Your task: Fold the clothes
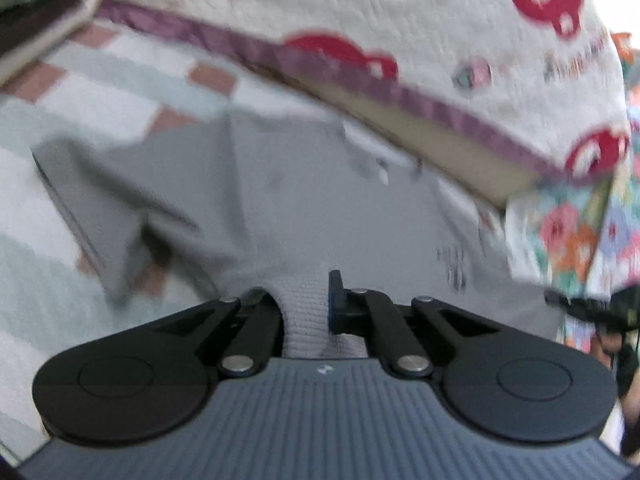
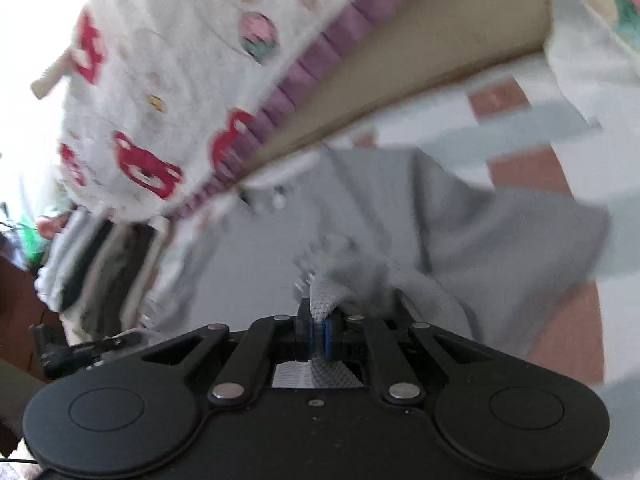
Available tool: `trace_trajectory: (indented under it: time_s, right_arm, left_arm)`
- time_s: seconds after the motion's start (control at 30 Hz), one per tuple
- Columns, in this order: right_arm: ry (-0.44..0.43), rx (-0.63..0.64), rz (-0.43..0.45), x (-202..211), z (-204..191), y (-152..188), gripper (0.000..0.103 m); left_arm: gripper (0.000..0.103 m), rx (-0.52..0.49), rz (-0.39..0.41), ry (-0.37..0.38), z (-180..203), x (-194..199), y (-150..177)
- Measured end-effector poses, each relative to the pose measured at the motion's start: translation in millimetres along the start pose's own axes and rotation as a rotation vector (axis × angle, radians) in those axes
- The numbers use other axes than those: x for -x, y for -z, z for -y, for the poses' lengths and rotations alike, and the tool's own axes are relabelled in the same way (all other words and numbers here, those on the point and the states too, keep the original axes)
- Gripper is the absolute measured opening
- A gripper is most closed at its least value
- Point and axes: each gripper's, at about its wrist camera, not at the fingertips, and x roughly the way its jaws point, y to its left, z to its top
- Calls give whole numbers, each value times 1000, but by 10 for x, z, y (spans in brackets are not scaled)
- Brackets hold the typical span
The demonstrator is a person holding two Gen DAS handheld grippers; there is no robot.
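Left wrist view, blurred: left gripper [image 1: 306,300] clamped on the ribbed hem of a light grey knit garment [image 1: 280,200], cloth bunched between the black fingers. Garment spread ahead over a pale checked bedsheet with pink squares [image 1: 132,80]. Beyond, a white quilt printed with red shapes and edged in purple trim [image 1: 400,8]; a floral cloth [image 1: 576,236] at right.

Right wrist view, also blurred: right gripper [image 2: 319,330] pinched tight on another ribbed edge of the same garment [image 2: 500,224], fabric lying rumpled ahead and to the right on the sheet [image 2: 540,120]. Quilt [image 2: 168,80] upper left; a stack of folded clothes [image 2: 104,268] at left.
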Motion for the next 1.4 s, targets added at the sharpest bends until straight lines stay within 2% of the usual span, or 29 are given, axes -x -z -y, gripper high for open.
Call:
trace_trajectory:
  time_s: [0.07,0.17,0.3,0.4,0.57,0.7,0.93,1.07,1.27,1.4]
  right_arm:
    - [-45,19,74,114,-47,-116,8]
    - [-45,60,156,238,-189,-369,8]
    - [-52,121,214,380,-440,-646,8]
    - [-72,147,250,515,-613,-791,8]
    - [-110,202,327,859,-919,-916,8]
    - [-121,264,353,1165,-1162,-864,8]
    - [-117,280,317,1519,-1317,-588,8]
    - [-110,278,254,1577,-1323,-445,8]
    - [-83,244,178,1353,-1131,-396,8]
    - [-40,230,176,1034,-1016,-539,8]
  left_arm:
    - [1,-18,55,-14,58,86,-213]
    - [1,-106,110,-44,267,193,-524]
    - [1,-191,207,-30,563,396,-782]
    - [1,-186,290,-4,691,625,-919]
    - [1,-201,401,33,848,1099,-947]
    - [1,-234,466,66,972,1480,-839]
    - [1,-321,474,34,1177,1975,-498]
    - [1,-306,416,25,1165,2064,-329]
    - [1,-237,296,2,935,1643,-394]
    - [1,-273,270,-39,918,1278,-640]
